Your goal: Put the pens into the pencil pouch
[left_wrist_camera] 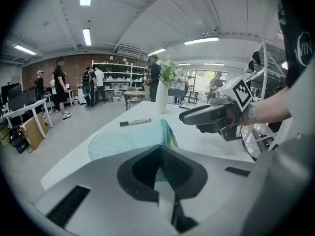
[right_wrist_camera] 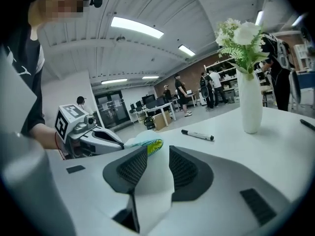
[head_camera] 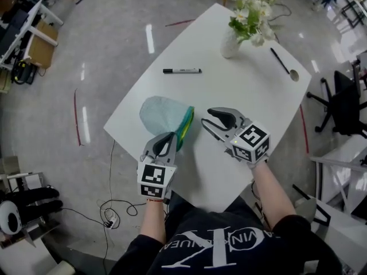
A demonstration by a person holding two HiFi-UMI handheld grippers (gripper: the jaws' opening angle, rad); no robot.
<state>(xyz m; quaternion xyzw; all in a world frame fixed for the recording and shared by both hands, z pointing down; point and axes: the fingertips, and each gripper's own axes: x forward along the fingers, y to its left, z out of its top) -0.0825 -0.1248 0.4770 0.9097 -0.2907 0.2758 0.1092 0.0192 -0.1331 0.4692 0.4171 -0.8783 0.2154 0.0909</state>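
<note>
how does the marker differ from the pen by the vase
The marker is thicker, with a white barrel and a black cap; the pen is slim and all dark. The marker lies level across the head view; the pen slants. Both lie on the table, outside the pouch.

Teal pouch [left_wrist_camera: 123, 141] edge pinched between left gripper [left_wrist_camera: 161, 149] fingers [left_wrist_camera: 184, 170]; pen [left_wrist_camera: 135, 122] beyond.

Black shirt [head_camera: 213, 250]: white print, upside down, large "K", fragment "VIN". Nothing else legible.

The pouch [head_camera: 163, 114] is pale teal edged yellow-green, the pen [head_camera: 182, 70] black and white, the table [head_camera: 252, 96] white.
</note>
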